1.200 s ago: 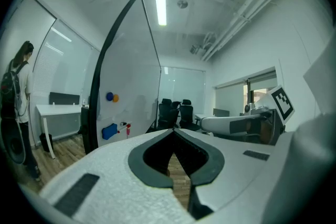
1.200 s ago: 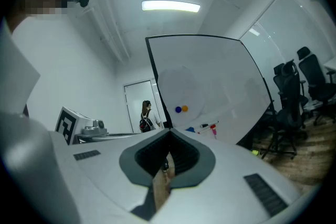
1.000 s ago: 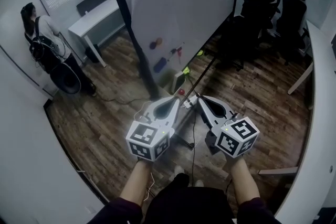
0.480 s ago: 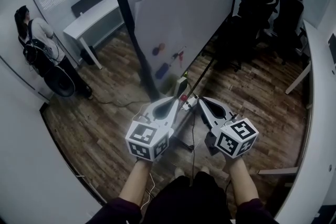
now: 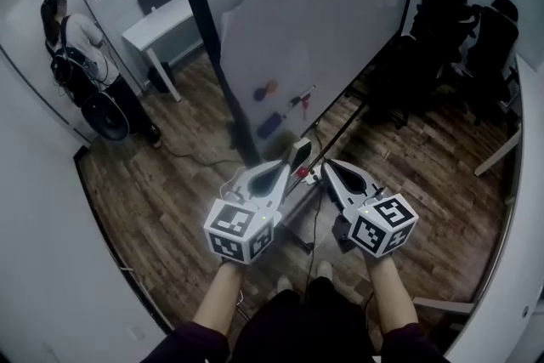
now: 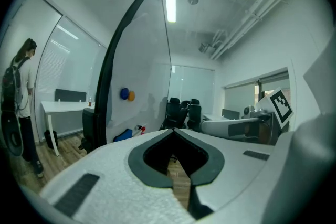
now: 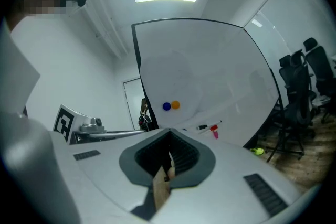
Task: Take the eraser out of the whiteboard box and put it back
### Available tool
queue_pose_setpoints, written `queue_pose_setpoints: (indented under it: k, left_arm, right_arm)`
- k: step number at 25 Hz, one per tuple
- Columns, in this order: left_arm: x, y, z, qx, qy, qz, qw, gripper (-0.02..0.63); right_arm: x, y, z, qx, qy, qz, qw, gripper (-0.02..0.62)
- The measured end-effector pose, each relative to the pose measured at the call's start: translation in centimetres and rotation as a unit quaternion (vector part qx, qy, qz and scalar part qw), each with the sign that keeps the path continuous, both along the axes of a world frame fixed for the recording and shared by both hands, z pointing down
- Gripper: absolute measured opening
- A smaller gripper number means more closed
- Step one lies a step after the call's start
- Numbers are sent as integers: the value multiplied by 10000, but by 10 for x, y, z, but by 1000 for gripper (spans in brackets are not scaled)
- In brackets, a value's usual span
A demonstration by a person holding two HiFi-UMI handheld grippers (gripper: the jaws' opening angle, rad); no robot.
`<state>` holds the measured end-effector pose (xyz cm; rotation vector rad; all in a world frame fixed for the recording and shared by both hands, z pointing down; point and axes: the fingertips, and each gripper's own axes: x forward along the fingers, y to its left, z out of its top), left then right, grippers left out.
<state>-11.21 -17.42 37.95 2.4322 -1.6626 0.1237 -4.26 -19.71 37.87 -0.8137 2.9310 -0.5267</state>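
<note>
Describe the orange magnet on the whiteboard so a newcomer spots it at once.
Find the big whiteboard. Low on it, above the markers, two round magnets sit side by side. The orange magnet is the one nearer the markers; the blue magnet beside it differs only in colour.

Two white teardrop shells out front: the left gripper [image 5: 287, 167] and the right gripper [image 5: 327, 166], both lined inside with dark grey padding. The left cube [image 5: 242, 231] and the right cube [image 5: 384, 223] are white with black square markers. Dark sleeves [image 5: 185, 344] stop short of the wrists.
</note>
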Motion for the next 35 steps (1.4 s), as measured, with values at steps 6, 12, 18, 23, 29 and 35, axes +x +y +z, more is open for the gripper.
queue_pose_setpoints:
  k: [6,12,18,23,29,35]
  left_arm:
    - [-5,-15,5,-57,-23,-442,9990,5]
    - [-7,-24,13,-135,-39,-759,9970,5]
    - [-7,-35,28,-195,-70,-954,9952,5]
    - [-13,-48,49,-300,5,-1039,9941,5]
    - [-24,-67,85,-538,175,-1067,9927,5]
    - [-33,-74,103,-614,275,-1081,9919,5]
  right_arm:
    - [-1,-26,5,-55,-36,-372,9993,3]
    - [-3,-40,12,-135,-81,-636,9979,3]
    - [-4,-53,31,-284,-71,-855,9959,3]
    - [-13,-68,49,-410,-71,-842,9956,3]
    - [-28,-83,84,-686,-59,-815,9943,3]
    - [-34,-87,108,-802,-52,-823,9934,3]
